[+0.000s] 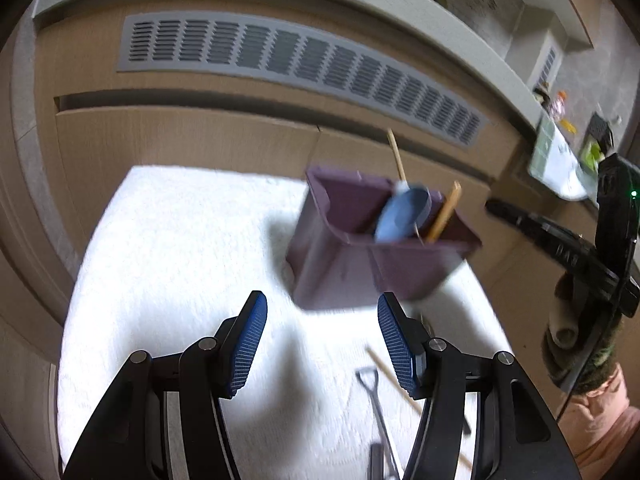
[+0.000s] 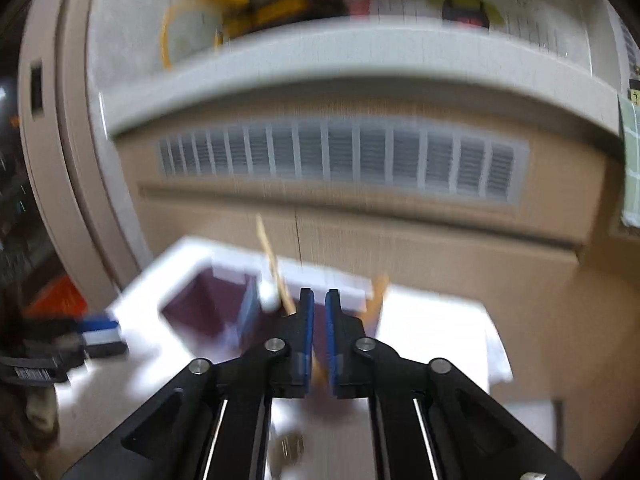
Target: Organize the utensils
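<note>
A purple utensil holder stands on a white cloth. It holds a blue spoon with a wooden handle and a wooden chopstick. My left gripper is open and empty, just in front of the holder. A black utensil and a wooden chopstick lie on the cloth by its right finger. In the blurred right wrist view, my right gripper is nearly closed above the holder; a wooden stick shows in the narrow gap between its pads.
A wooden cabinet with a grey vent grille runs behind the cloth. A grey ledge above carries yellow containers. The right hand-held gripper and gloved hand show at the right of the left wrist view. Clutter sits at far right.
</note>
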`<state>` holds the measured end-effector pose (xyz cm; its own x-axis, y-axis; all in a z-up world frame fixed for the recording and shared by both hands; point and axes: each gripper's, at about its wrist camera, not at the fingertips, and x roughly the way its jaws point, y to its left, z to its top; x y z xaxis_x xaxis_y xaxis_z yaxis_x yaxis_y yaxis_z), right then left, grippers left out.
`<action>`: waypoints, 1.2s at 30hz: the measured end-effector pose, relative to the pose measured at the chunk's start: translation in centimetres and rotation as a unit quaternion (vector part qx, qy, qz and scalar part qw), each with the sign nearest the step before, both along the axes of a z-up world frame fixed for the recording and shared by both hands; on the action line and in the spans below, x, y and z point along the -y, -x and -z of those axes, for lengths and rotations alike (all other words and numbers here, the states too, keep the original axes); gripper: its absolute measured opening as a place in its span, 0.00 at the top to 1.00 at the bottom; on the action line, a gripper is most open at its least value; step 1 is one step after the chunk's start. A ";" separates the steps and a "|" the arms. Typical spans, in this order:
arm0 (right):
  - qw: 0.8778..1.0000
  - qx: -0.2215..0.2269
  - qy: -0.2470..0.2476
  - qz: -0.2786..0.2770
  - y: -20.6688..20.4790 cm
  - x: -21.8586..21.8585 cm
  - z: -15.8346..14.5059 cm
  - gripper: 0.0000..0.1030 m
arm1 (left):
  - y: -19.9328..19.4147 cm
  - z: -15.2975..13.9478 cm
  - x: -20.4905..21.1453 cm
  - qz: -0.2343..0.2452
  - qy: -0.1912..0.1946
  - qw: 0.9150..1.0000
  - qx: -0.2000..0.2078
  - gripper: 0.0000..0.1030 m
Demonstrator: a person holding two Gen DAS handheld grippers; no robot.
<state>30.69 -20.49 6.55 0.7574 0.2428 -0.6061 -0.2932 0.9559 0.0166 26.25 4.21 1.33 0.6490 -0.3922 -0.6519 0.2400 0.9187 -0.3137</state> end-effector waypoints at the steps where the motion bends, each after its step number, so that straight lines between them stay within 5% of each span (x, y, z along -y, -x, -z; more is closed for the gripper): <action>1: 1.000 -0.025 0.016 0.003 0.7 -0.2 0.9 0.81 | 0.5 0.5 0.4 0.007 -0.008 1.000 -0.007 0.43; 6: 0.990 -0.115 0.088 0.001 4.8 -1.5 6.4 0.73 | 3.4 2.9 1.8 0.034 -0.048 0.997 -0.041 0.43; 8: 0.987 -0.137 0.084 0.001 6.2 -1.6 7.8 0.61 | 4.4 3.7 1.9 0.041 -0.058 0.996 -0.052 0.43; 13: 0.985 -0.147 0.093 -0.004 8.9 -2.6 9.7 0.56 | 7.8 4.9 2.2 0.062 -0.081 0.992 -0.073 0.43; 18: 0.985 -0.156 0.050 -0.052 11.8 -3.5 9.3 0.55 | 11.2 5.9 2.9 0.110 -0.108 0.984 -0.086 0.43; 22: 0.980 -0.171 0.044 -0.097 14.0 -5.0 10.0 0.51 | 12.2 6.6 2.2 0.098 -0.115 0.983 -0.104 0.43; 24: 0.981 -0.158 0.065 -0.095 14.5 -5.8 10.4 0.53 | 13.1 6.6 2.1 0.106 -0.111 0.982 -0.110 0.42; 26: 0.982 -0.148 0.068 -0.092 13.9 -6.2 10.4 0.76 | 13.7 6.5 2.6 0.118 -0.113 0.981 -0.110 0.42; 27: 0.983 -0.149 0.062 -0.090 13.1 -6.4 10.3 0.80 | 13.9 6.3 2.8 0.122 -0.114 0.980 -0.107 0.42; 36: 0.976 -0.195 0.060 -0.070 6.9 -7.6 11.9 0.95 | 11.9 4.9 2.8 0.096 -0.076 0.987 -0.100 0.42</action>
<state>23.84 -12.84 -5.35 0.4277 0.2370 -0.8723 -0.4151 0.9087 0.0434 14.34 1.41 -3.62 0.4243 -0.3835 -0.8203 0.3622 0.9021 -0.2344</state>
